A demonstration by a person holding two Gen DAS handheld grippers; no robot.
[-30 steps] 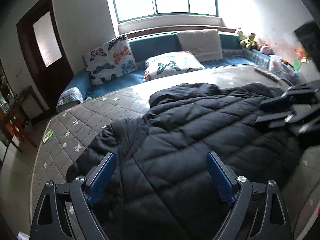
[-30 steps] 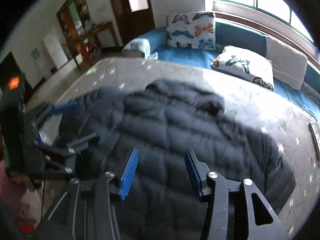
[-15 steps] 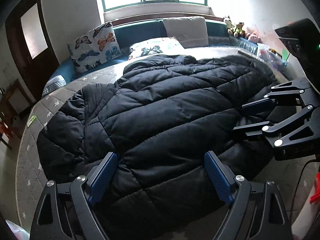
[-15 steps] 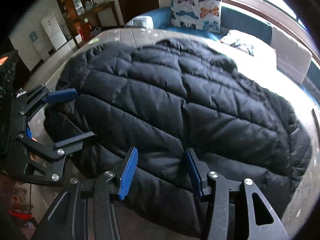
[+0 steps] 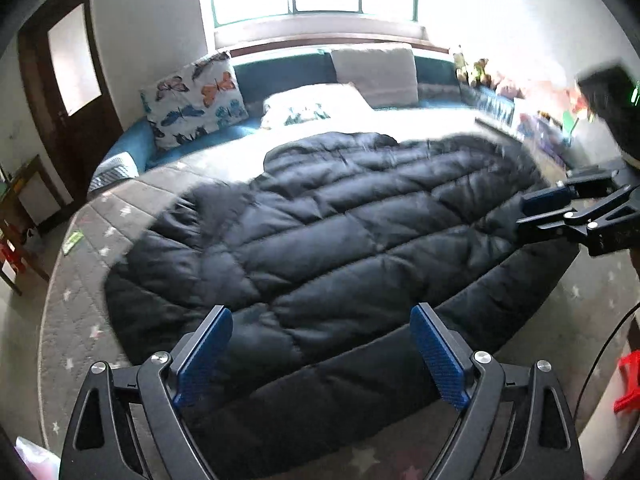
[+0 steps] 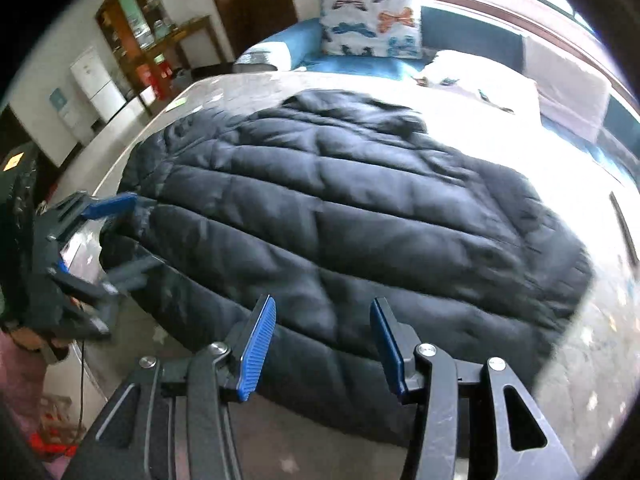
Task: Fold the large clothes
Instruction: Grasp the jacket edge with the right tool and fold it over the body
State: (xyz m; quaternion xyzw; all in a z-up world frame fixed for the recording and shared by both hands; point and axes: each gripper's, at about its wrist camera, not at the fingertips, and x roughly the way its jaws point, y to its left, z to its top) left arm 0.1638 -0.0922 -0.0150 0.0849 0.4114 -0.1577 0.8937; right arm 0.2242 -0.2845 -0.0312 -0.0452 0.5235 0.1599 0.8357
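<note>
The black puffer jacket point(image 5: 340, 232) lies spread flat on the bed point(image 5: 80, 280), its long axis running 9 to 3 o'clock before both hands. The left gripper point(image 5: 320, 354) hovers over the near hem, fingers wide and empty. The right gripper point(image 6: 322, 344) hangs at the same hem, fingers moderately apart, empty. Both look equally near; the hem sits at 12 o'clock from each.

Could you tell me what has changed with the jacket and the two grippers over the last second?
The black puffer jacket, bunched with its quilting creased a second ago, now lies spread flat on the grey star-patterned mattress. Both views have shifted as the hands moved. Nothing was gripped or released: the left gripper and right gripper stayed open and empty above the near hem. The butterfly pillow stayed put.
</note>
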